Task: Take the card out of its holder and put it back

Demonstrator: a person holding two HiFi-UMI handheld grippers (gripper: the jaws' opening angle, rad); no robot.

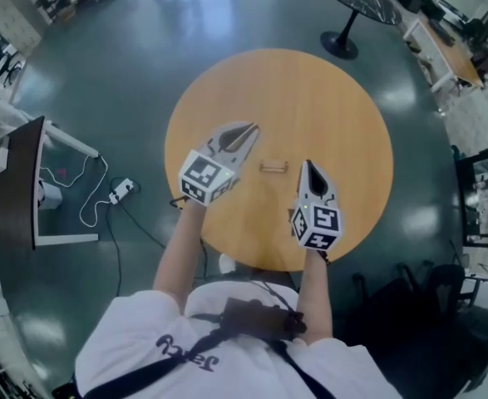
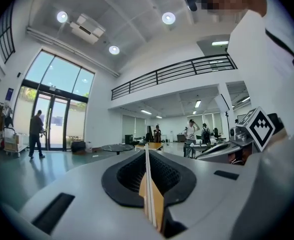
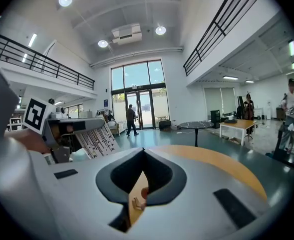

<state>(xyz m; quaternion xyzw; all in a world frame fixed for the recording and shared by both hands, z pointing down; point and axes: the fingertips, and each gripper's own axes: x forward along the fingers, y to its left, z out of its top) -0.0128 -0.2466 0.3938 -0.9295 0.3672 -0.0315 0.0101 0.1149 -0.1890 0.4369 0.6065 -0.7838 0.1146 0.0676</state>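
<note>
**Now Clear of Its Holder, Card Rides in Left Gripper**

A person at a round wooden table [image 1: 327, 98] holds the left gripper [image 1: 245, 133] with its jaws pressed onto a thin white card [image 2: 148, 184], seen edge-on and sticking out past the black pads. The right gripper [image 1: 310, 171] is pressed together on nothing. The small wooden holder [image 1: 273, 167] lies on the table between the two gripper tips, touching neither. Black-and-white square markers cover each gripper's cube [image 1: 204, 175]. The dark print on the person's white shirt [image 1: 144, 339] (upside down from this camera) cannot be read.
</note>
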